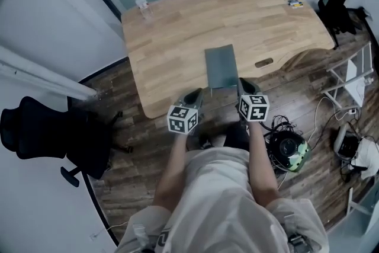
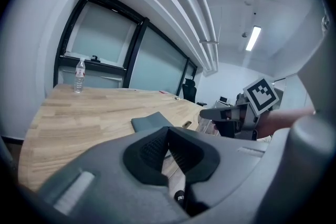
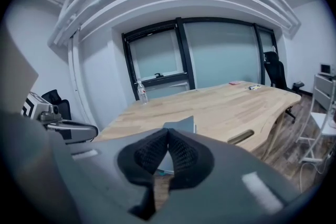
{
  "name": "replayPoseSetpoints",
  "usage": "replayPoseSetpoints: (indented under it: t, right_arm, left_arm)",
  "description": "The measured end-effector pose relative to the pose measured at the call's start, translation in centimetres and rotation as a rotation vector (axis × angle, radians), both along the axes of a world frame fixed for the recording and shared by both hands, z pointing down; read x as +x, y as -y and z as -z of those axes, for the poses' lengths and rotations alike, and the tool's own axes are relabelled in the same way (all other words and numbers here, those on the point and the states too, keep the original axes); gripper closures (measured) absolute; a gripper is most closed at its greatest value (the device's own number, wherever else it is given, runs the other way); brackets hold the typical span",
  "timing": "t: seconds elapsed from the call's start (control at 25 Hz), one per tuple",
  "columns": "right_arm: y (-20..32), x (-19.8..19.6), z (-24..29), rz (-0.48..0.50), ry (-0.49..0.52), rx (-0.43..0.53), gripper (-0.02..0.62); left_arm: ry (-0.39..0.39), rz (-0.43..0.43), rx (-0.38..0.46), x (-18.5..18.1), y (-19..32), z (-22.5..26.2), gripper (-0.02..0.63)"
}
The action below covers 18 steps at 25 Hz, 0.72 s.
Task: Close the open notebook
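Note:
A grey notebook (image 1: 221,67) lies shut and flat on the wooden table (image 1: 177,38), close to its front edge. It also shows in the left gripper view as a grey notebook (image 2: 151,122) and in the right gripper view as a grey notebook (image 3: 181,126) just beyond the jaws. My left gripper (image 1: 192,96) hangs off the table's front edge, left of the notebook's near end, shut with nothing between its pads. My right gripper (image 1: 247,87) is at the notebook's near right corner, also shut and empty. Neither gripper touches the notebook.
A clear water bottle (image 1: 141,2) stands at the table's far left corner. A small object (image 1: 295,3) lies at the far right. A black office chair (image 1: 35,127) stands at the left; cables and a round device (image 1: 290,148) lie on the floor at right, near a white rack (image 1: 355,74).

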State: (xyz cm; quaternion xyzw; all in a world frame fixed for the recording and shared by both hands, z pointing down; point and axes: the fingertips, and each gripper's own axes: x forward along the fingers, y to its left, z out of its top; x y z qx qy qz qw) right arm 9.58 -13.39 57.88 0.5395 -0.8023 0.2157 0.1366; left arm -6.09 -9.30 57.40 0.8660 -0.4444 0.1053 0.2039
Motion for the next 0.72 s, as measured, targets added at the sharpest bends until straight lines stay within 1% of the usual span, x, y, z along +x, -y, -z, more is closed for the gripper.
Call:
replayPoseSetpoints:
  t: [0.08, 0.24, 0.4, 0.48, 0.6, 0.64, 0.72]
  right_arm:
    - [0.1, -0.6, 0.3, 0.017, -0.008, 0.009, 0.594]
    - [0.2, -0.7, 0.4, 0.009, 0.009, 0.004, 0.594]
    - [-0.3, -1.5, -0.2, 0.042, -0.021, -0.010, 0.594]
    - [-0.5, -1.6, -0.5, 0.042, 0.010, -0.019, 0.594]
    - [-0.7, -1.4, -0.6, 0.008, 0.130, -0.037, 0.594]
    - [-0.7, -1.3, -0.7, -0.004, 0.135, -0.041, 0.594]
    - [-0.8, -0.9, -1.0, -0.018, 0.093, -0.046, 0.594]
  left_arm:
    - [-0.006, 0.005, 0.008, -0.2, 0.0, 0.3, 0.598]
    - [0.000, 0.000, 0.005, -0.1, -0.3, 0.2, 0.598]
    - [-0.007, 0.022, -0.009, -0.9, -0.6, -0.2, 0.598]
    - [-0.007, 0.036, -0.019, -1.2, -0.7, -0.6, 0.598]
    - [-0.001, 0.050, -0.044, -1.6, -0.9, -1.4, 0.597]
    - [0.003, 0.058, -0.055, -1.7, -0.9, -1.6, 0.598]
    - [0.002, 0.078, -0.067, -2.0, -0.7, -1.9, 0.598]
